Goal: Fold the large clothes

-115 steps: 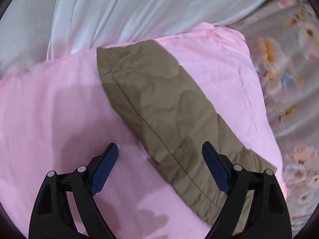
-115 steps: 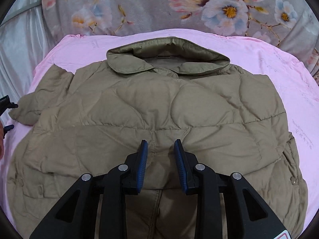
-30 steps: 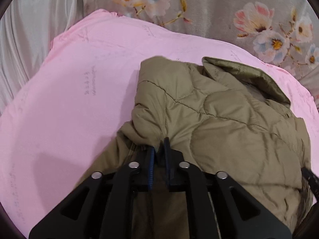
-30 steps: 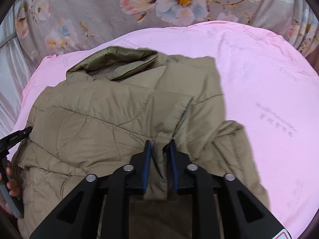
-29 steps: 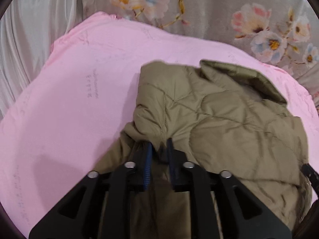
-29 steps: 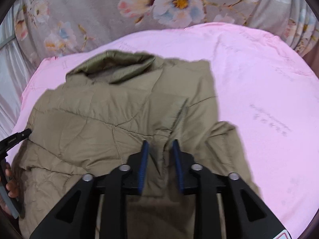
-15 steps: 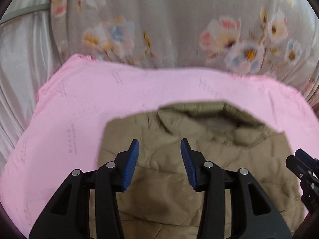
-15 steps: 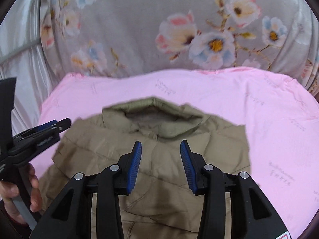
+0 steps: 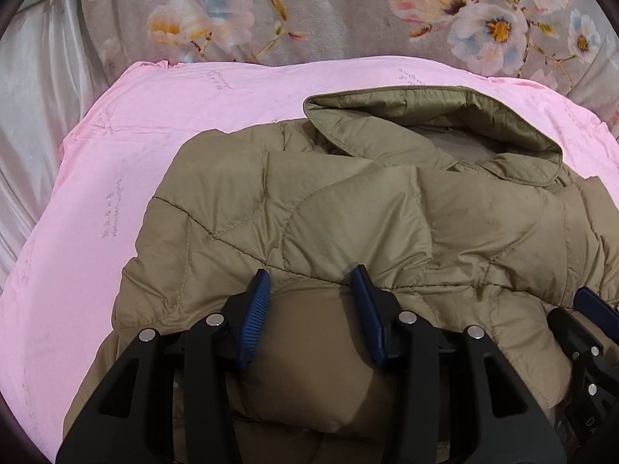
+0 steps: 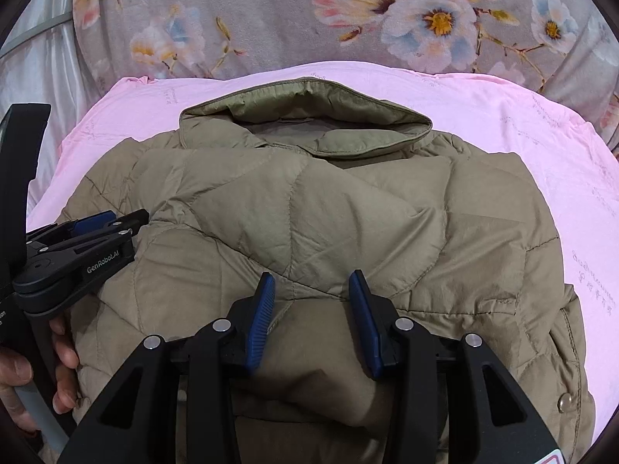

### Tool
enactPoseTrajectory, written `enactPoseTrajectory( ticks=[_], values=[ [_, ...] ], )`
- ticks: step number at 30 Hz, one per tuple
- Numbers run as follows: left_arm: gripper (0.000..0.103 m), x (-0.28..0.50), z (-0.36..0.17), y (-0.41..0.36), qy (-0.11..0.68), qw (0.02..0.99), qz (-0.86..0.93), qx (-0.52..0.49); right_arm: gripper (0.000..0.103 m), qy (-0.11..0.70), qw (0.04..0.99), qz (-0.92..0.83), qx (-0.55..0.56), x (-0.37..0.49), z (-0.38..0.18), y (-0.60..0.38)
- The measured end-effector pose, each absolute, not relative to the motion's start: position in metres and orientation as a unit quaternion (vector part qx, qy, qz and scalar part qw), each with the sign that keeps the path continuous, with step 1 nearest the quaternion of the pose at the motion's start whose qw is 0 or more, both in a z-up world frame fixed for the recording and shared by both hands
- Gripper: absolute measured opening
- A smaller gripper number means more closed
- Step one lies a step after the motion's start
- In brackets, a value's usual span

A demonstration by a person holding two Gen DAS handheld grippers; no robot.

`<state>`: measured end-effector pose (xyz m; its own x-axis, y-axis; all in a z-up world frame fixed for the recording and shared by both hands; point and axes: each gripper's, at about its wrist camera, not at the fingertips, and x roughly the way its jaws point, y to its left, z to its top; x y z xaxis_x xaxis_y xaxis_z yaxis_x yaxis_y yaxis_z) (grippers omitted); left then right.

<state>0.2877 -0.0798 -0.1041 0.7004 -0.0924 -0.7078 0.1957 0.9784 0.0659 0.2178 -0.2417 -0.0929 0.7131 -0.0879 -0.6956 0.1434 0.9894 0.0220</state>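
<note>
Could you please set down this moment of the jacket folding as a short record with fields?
garment: olive quilted jacket, both sides folded in over its middle
collar: at the far end, standing open
surface: pink sheet on a floral bedspread
left gripper: open, over the near fold, nothing clamped
right gripper: open, over the near fold, nothing clamped
person: hand on the left gripper's handle
</note>
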Motion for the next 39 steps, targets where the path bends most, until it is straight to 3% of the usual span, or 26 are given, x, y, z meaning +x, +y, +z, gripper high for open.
enactPoseTrajectory(
  ticks=[10,17,18,21,27,29,30,31,32,33,39],
  values=[
    [0.043,0.287,-0.106,-0.083,0.379,0.919,-0.076,0.076,0.041,0.378,0.923,-0.059,0.046,0.220,-0.095,-0.244],
    [0.044,0.304,-0.073,-0.054,0.415,0.895,-0.161,-0.024,0.046,0.355,0.920,0.001,0.166,0.221,-0.058,-0.285],
    [0.047,0.310,-0.062,-0.049,0.414,0.893,-0.168,-0.048,0.046,0.349,0.919,0.000,0.183,0.225,-0.051,-0.292],
    [0.073,0.345,-0.038,-0.045,0.415,0.884,-0.187,-0.107,0.047,0.343,0.903,0.022,0.259,0.249,-0.043,-0.318],
    [0.072,0.416,-0.076,-0.066,0.510,0.814,-0.200,-0.195,0.047,0.364,0.866,0.001,0.342,0.298,-0.068,-0.347],
    [0.066,0.421,-0.083,-0.072,0.513,0.805,-0.202,-0.217,0.046,0.367,0.857,0.007,0.362,0.311,-0.077,-0.351],
    [0.052,0.422,-0.082,-0.076,0.510,0.804,-0.211,-0.223,0.044,0.369,0.855,0.008,0.364,0.317,-0.078,-0.352],
    [0.037,0.422,-0.080,-0.080,0.507,0.801,-0.223,-0.226,0.032,0.369,0.855,0.010,0.364,0.323,-0.078,-0.353],
    [0.027,0.422,-0.074,-0.084,0.501,0.803,-0.230,-0.227,0.010,0.368,0.857,0.014,0.361,0.328,-0.076,-0.352],
    [0.008,0.423,-0.067,-0.088,0.493,0.806,-0.238,-0.223,0.005,0.363,0.860,0.019,0.358,0.330,-0.072,-0.353],
    [0.005,0.391,-0.019,-0.078,0.422,0.846,-0.265,-0.191,0.004,0.320,0.916,0.013,0.243,0.298,-0.034,-0.333]
  ],
)
